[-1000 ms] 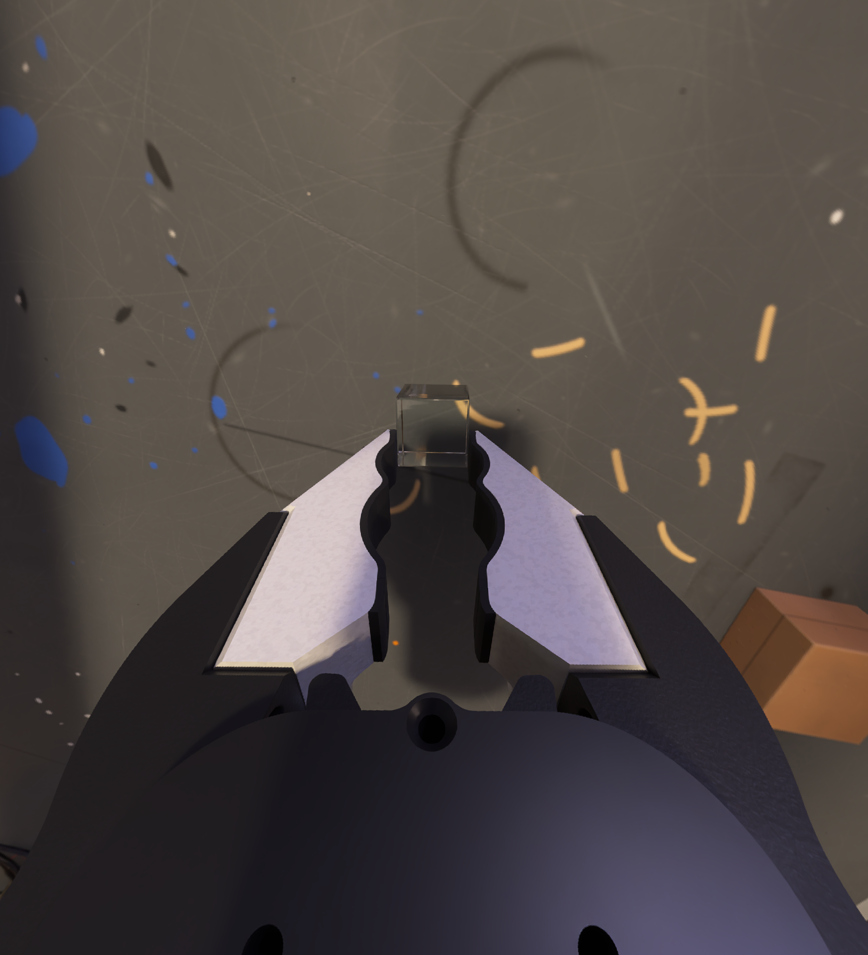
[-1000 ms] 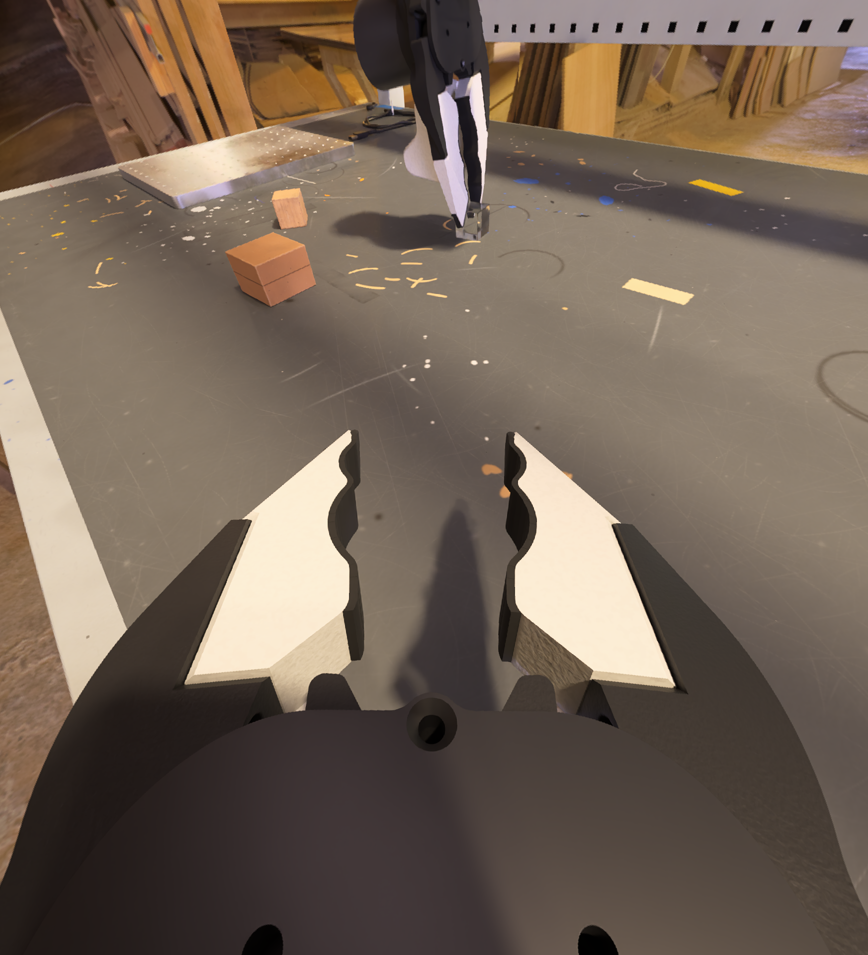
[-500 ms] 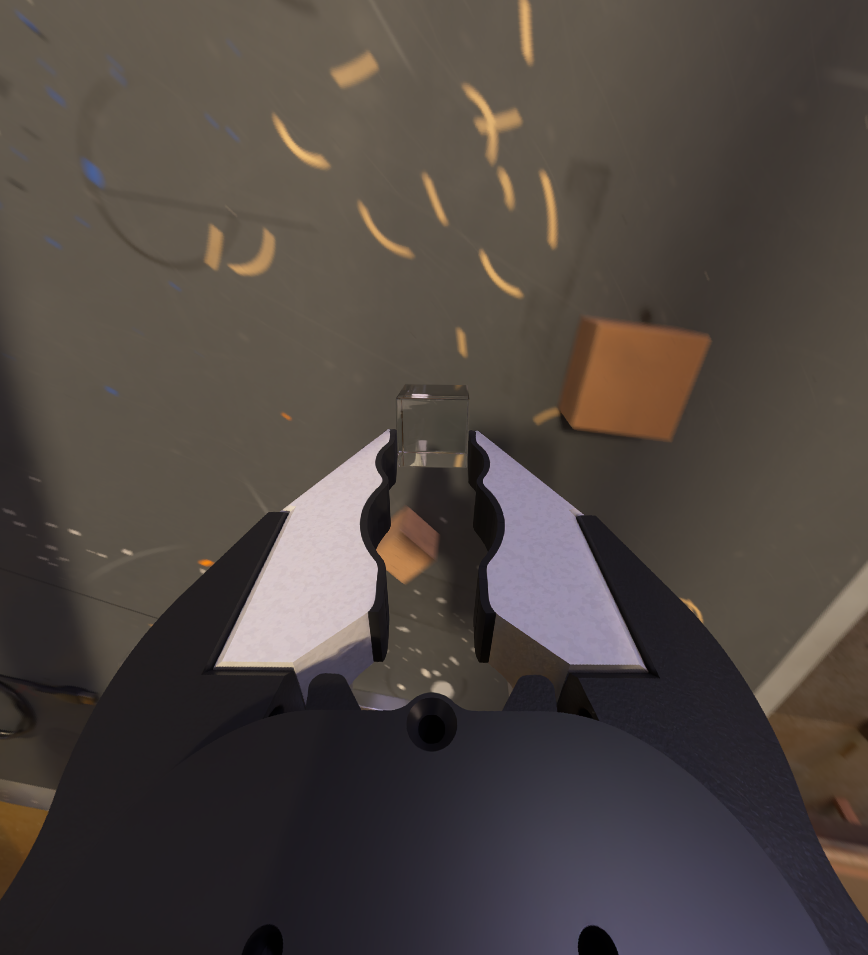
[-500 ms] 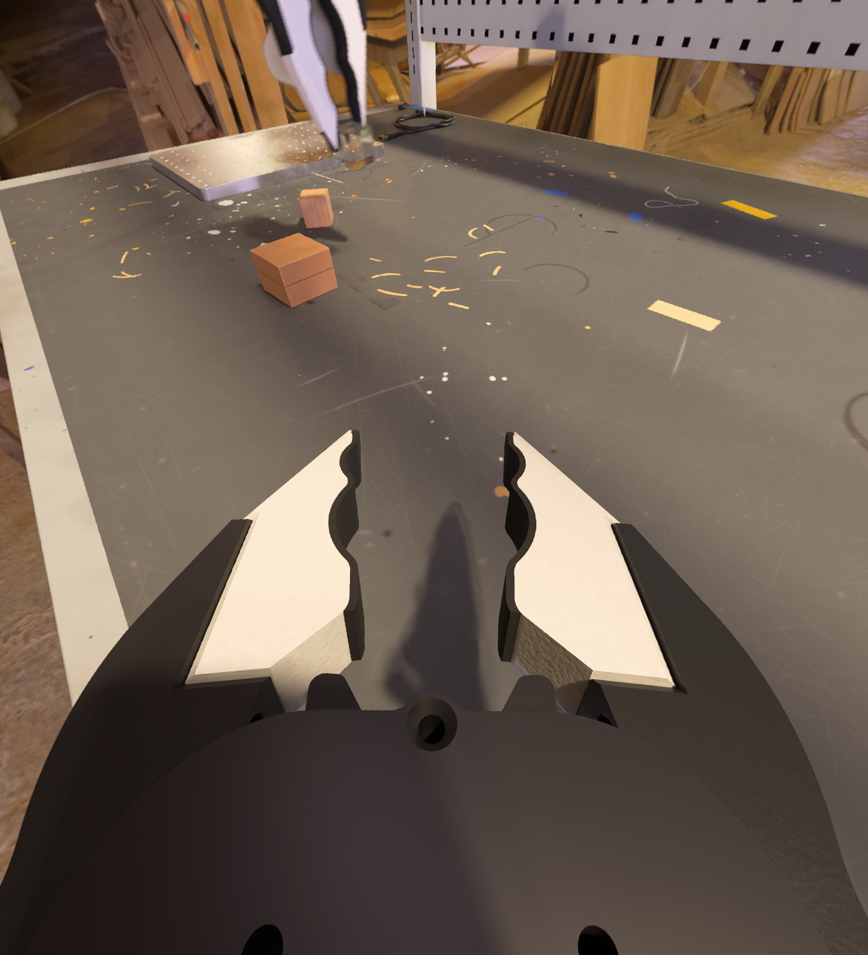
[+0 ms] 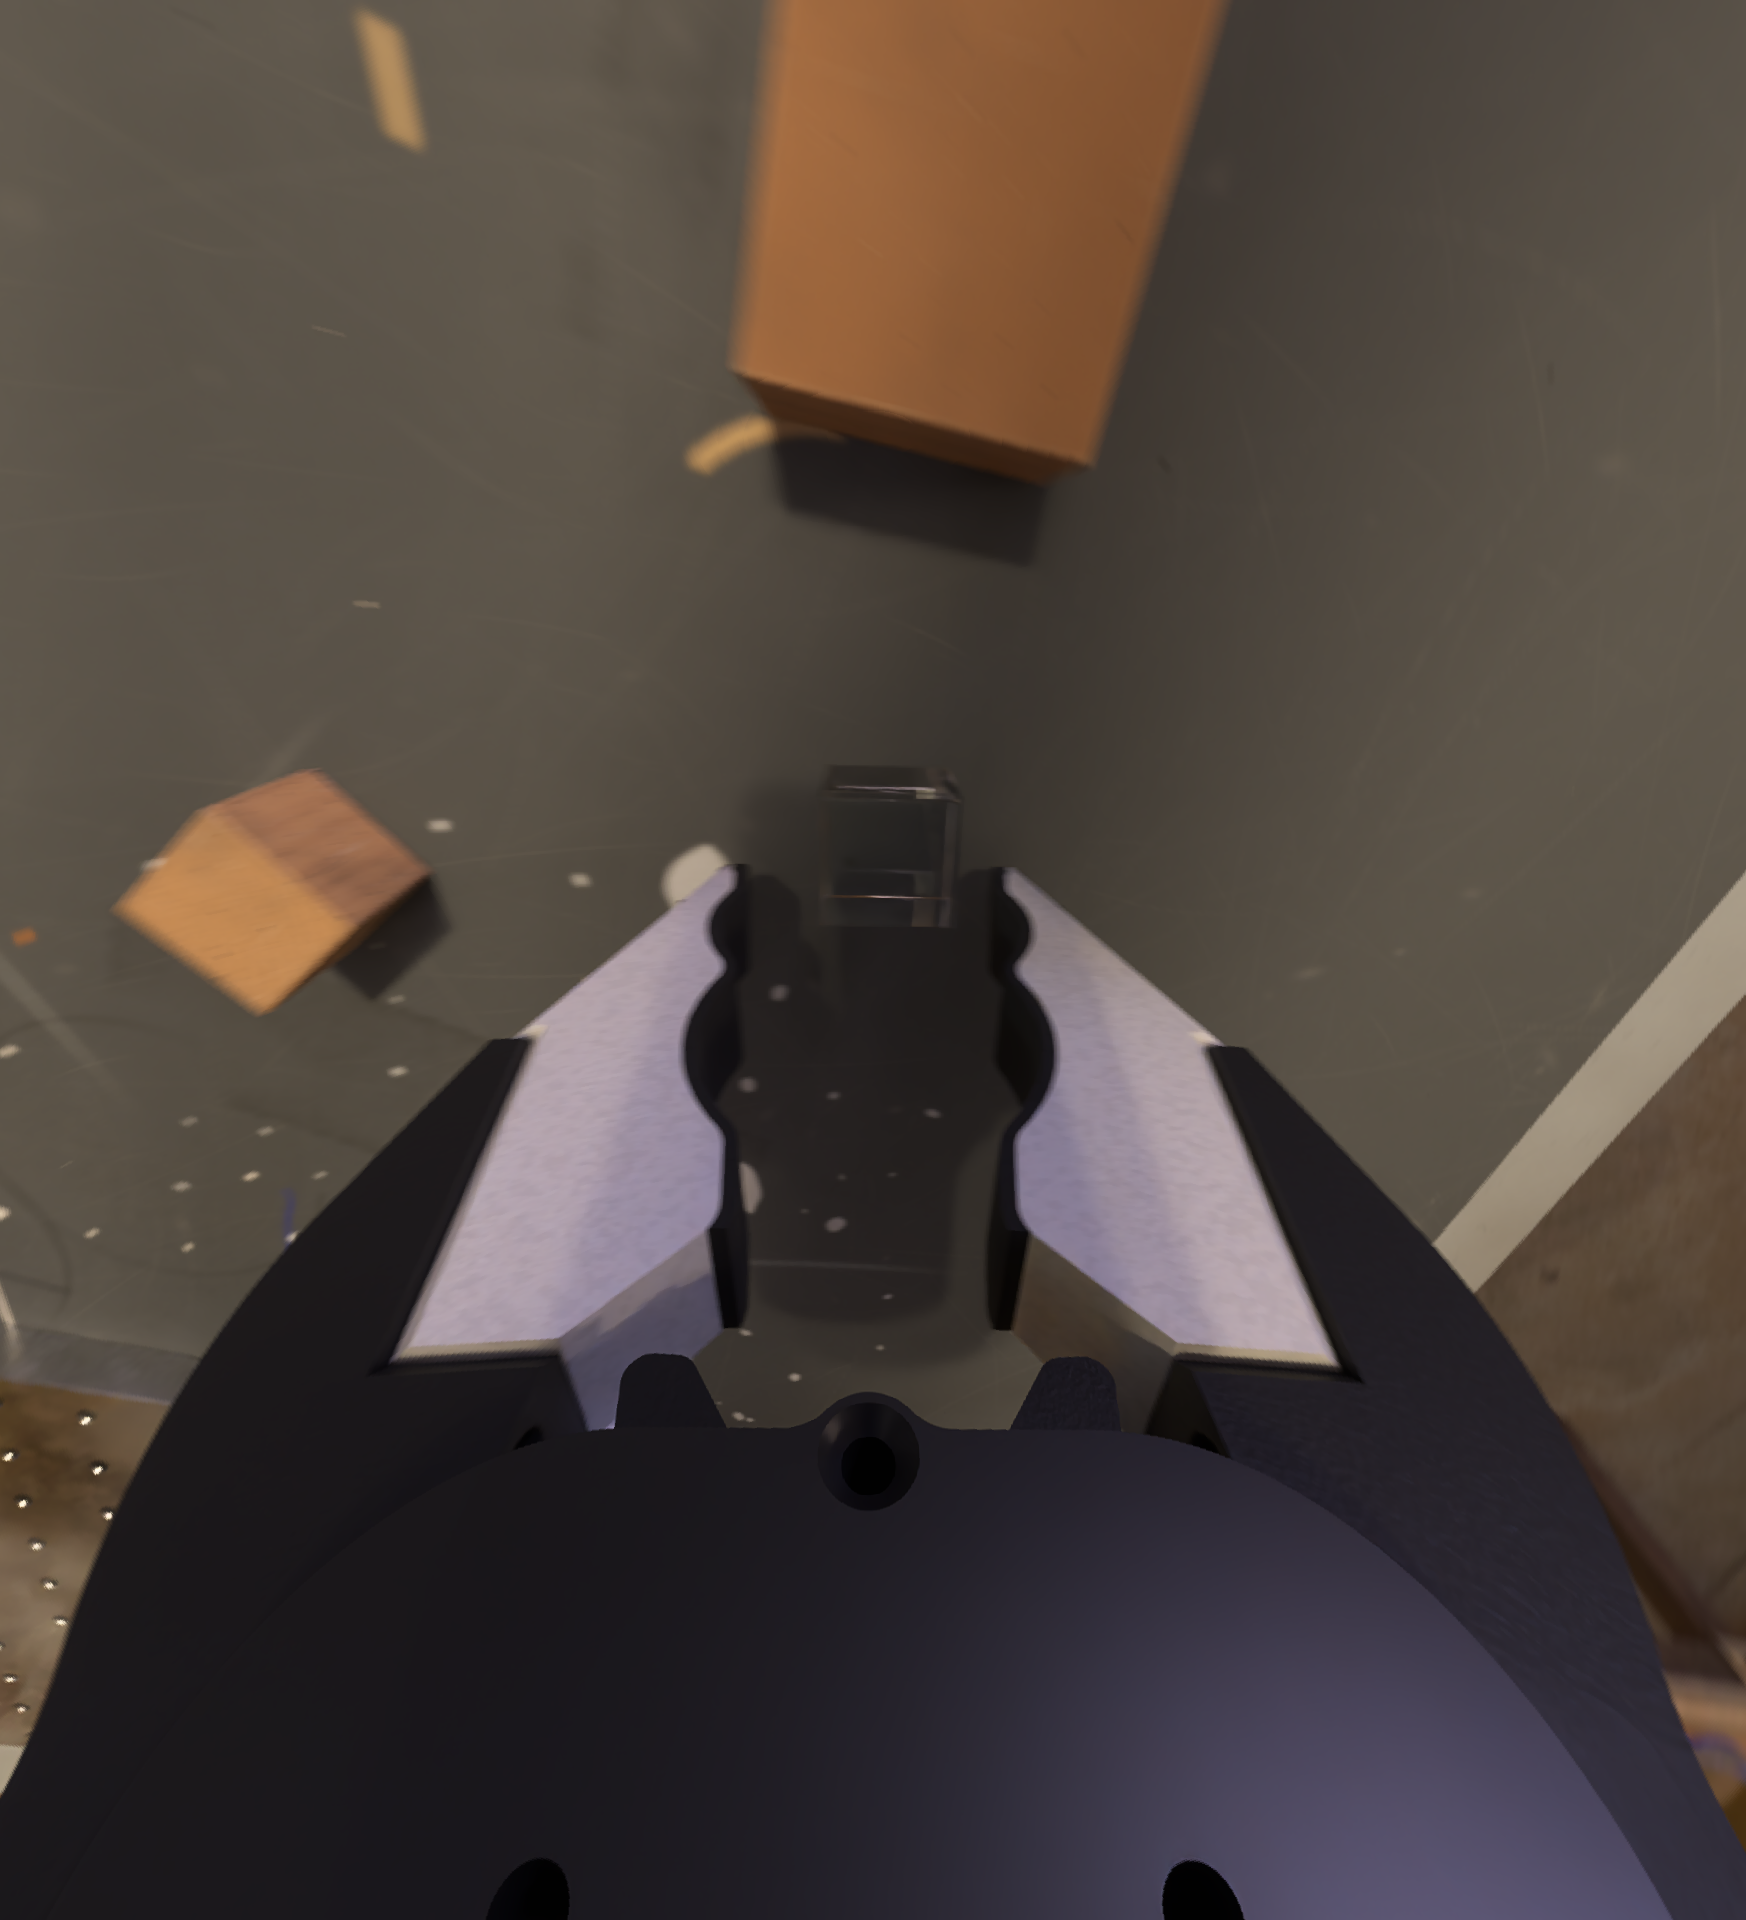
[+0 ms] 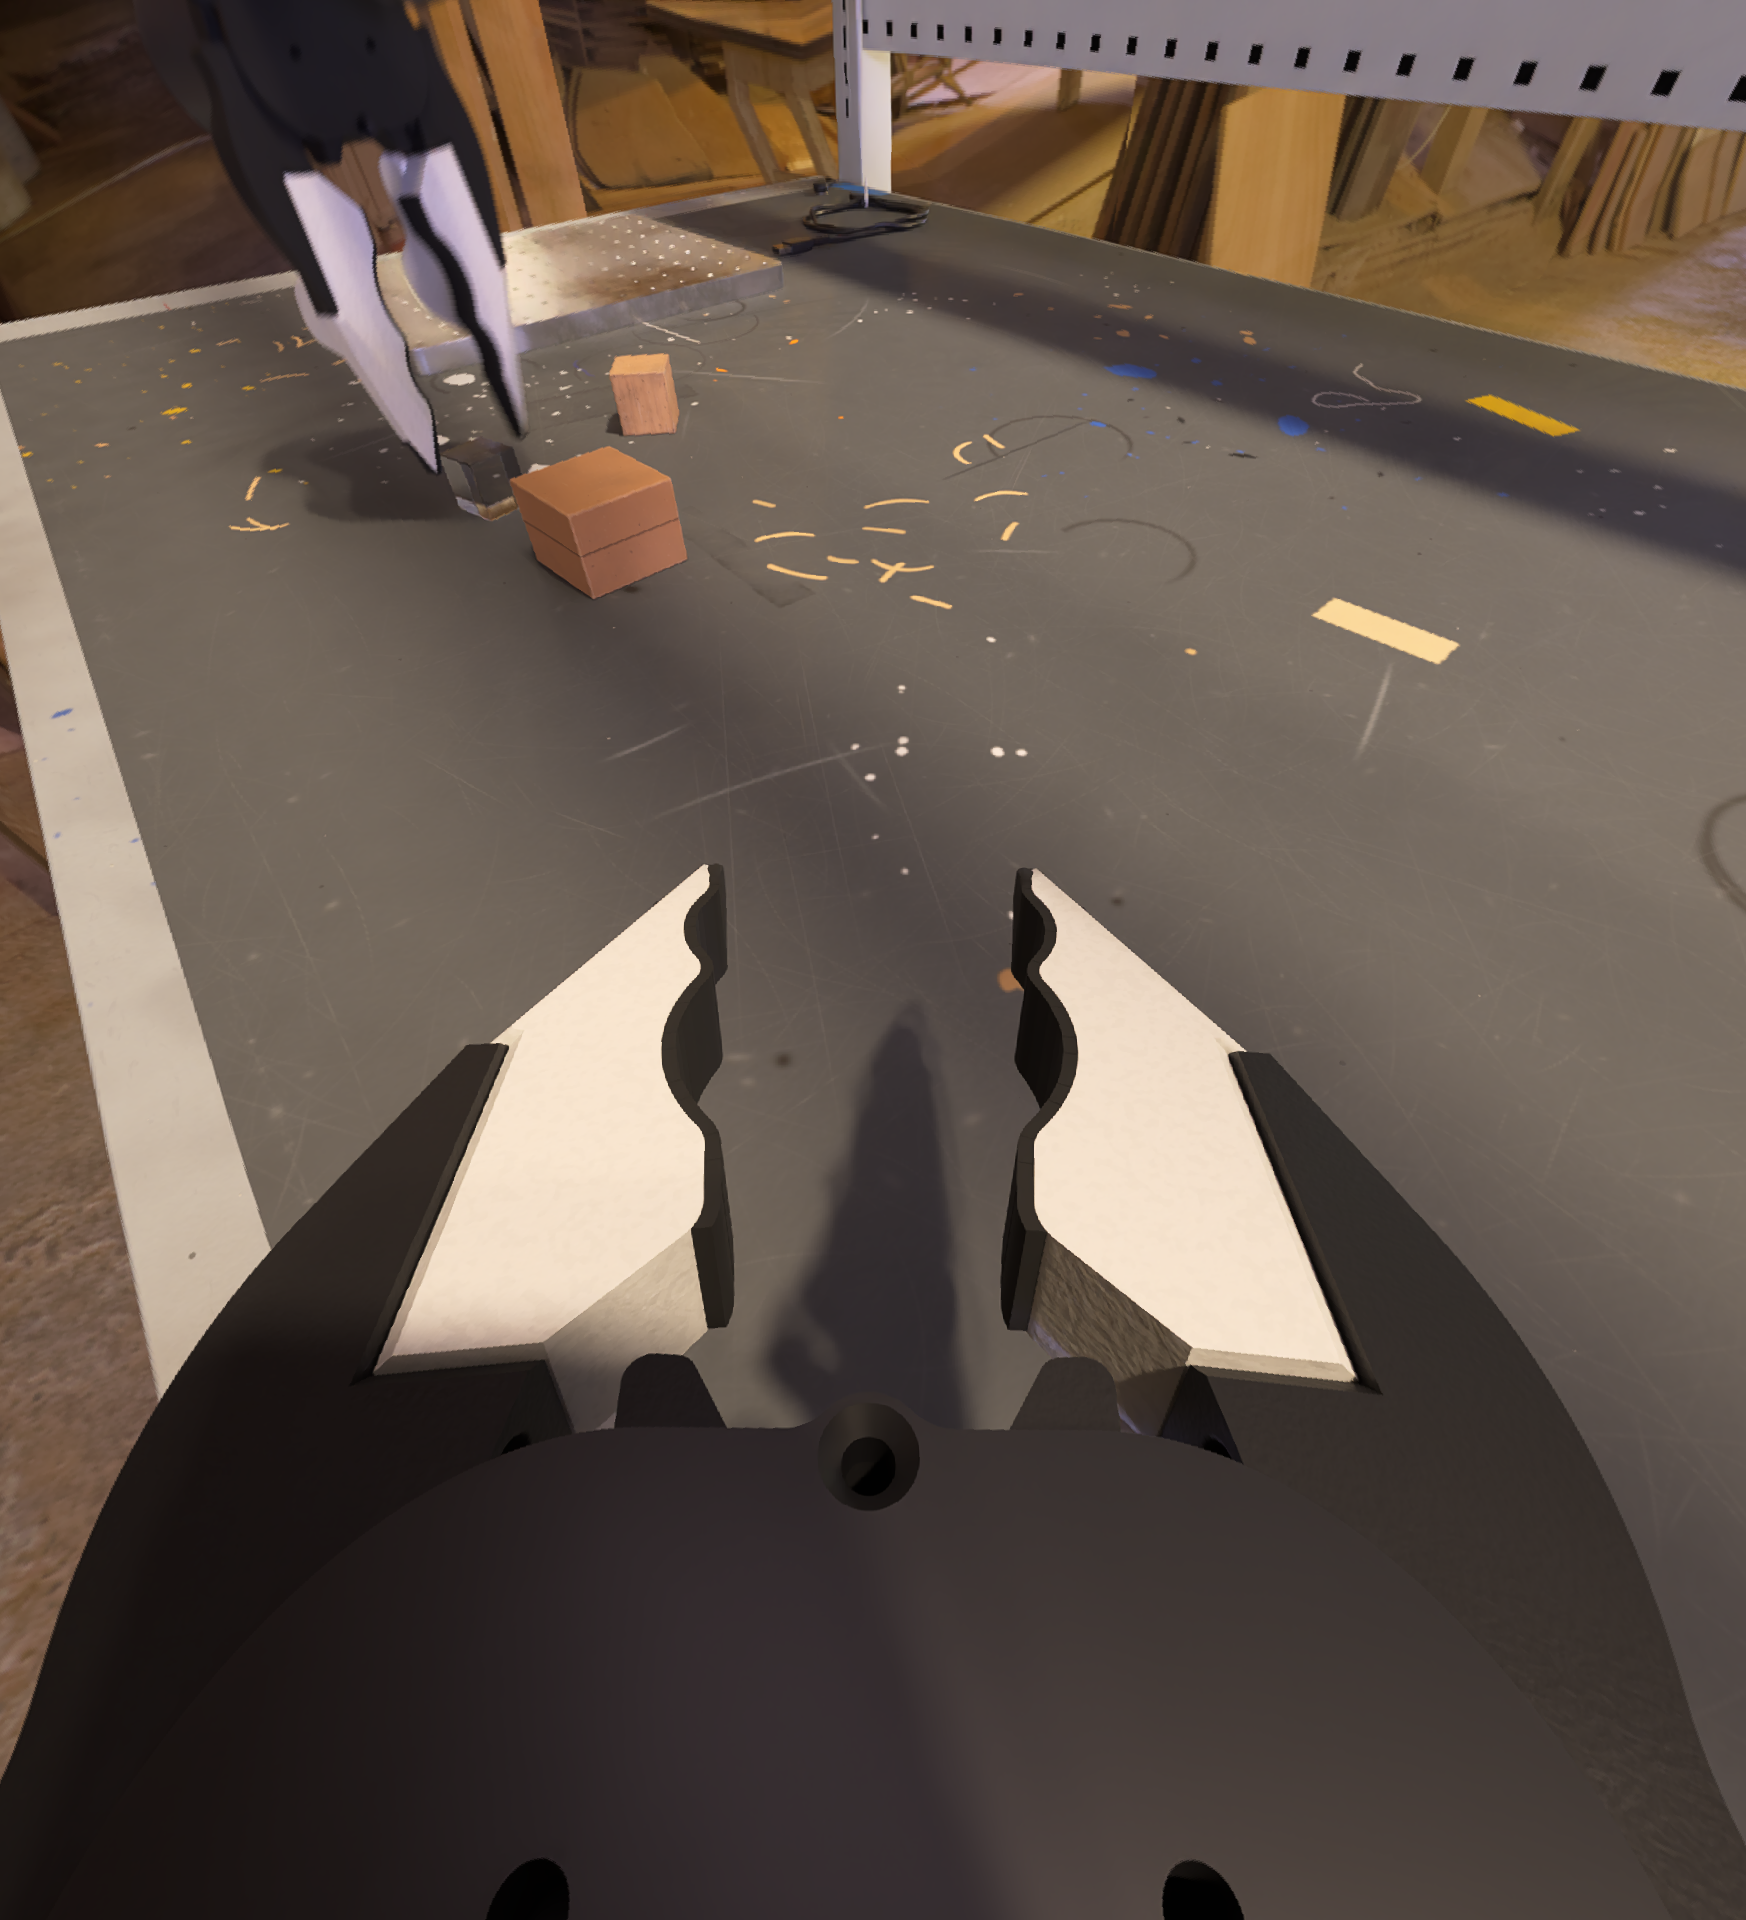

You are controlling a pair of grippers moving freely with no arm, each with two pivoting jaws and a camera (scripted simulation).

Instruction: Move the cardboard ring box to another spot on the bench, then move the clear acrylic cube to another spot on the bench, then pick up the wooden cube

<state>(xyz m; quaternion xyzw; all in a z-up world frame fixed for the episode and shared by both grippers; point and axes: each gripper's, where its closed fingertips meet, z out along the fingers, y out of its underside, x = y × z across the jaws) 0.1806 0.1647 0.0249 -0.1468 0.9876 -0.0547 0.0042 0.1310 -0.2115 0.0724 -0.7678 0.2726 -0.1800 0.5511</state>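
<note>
The clear acrylic cube (image 5: 890, 847) stands on the dark bench between the tips of my left gripper (image 5: 871, 883). The jaws are open, with a gap on each side of the cube. The cardboard ring box (image 5: 962, 229) lies just beyond it, and the wooden cube (image 5: 266, 894) lies to the left. In the right wrist view the left gripper (image 6: 472, 442) hangs over the acrylic cube (image 6: 479, 476), next to the ring box (image 6: 599, 514), with the wooden cube (image 6: 643, 393) behind. My right gripper (image 6: 869, 883) is open and empty, low over the near part of the bench.
A perforated metal plate (image 6: 630, 260) lies at the far corner, near the left gripper. The bench's pale edge strip (image 6: 90, 779) runs along the left, with floor beyond. A black cable (image 6: 864, 213) and a white post stand at the back. Wood shavings (image 6: 879, 540) are scattered mid-bench.
My left gripper carried the acrylic cube across the bench past the ring box, came down near the bench edge and opened its jaws. The right gripper stayed open and barely moved.
</note>
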